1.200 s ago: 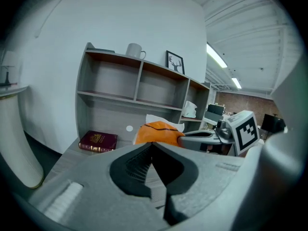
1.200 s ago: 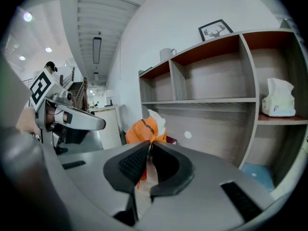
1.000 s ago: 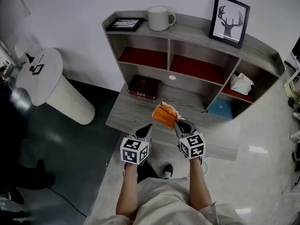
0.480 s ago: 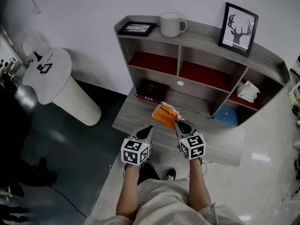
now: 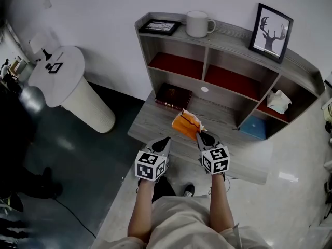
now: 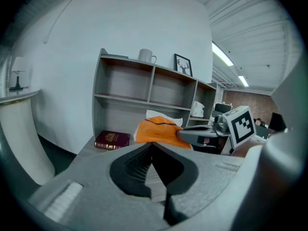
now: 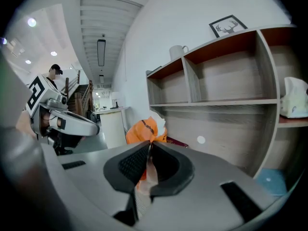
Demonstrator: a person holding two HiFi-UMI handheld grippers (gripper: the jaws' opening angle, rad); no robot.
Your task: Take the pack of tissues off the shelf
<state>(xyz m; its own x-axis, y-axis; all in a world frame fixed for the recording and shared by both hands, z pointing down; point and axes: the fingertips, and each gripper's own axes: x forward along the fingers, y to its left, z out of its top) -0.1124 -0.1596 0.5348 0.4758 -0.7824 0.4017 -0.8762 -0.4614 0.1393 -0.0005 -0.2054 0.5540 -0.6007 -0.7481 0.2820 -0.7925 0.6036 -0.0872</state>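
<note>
Clamped together, the jaws of the right gripper (image 5: 199, 134) pinched one end of the pack of tissues (image 5: 185, 124), its pale wrapper squeezed flat between the ribbed black pads. The pack was off the shelf, held in the air over the lower ledge of the shelf unit (image 5: 226, 42), near the maroon book (image 5: 173, 95) but apart from it. The left gripper (image 5: 164, 139) hung just beside it with its jaws closed and nothing between them.

In the right gripper view the jaws covered the gripped end of the pack, so only its orange body and a tuft of white tissue showed above them. In the head view the right gripper's tips hid the pack's near edge. Something flat and blue (image 5: 253, 127) lay in the lowest right compartment, half cut off by a divider; I could not tell what it was. A crumpled white thing (image 5: 279, 101) sat above it, too small to name.

The pack looked soft and glossy, creased where it was held. The shelf unit was grey wood grain with a curved top and red-lined upper compartments. On top stood a white mug (image 5: 198, 24), a black-framed deer picture (image 5: 270, 26) and a small flat frame (image 5: 160, 27). A round white pedestal table (image 5: 62, 77) stood to the left.
</note>
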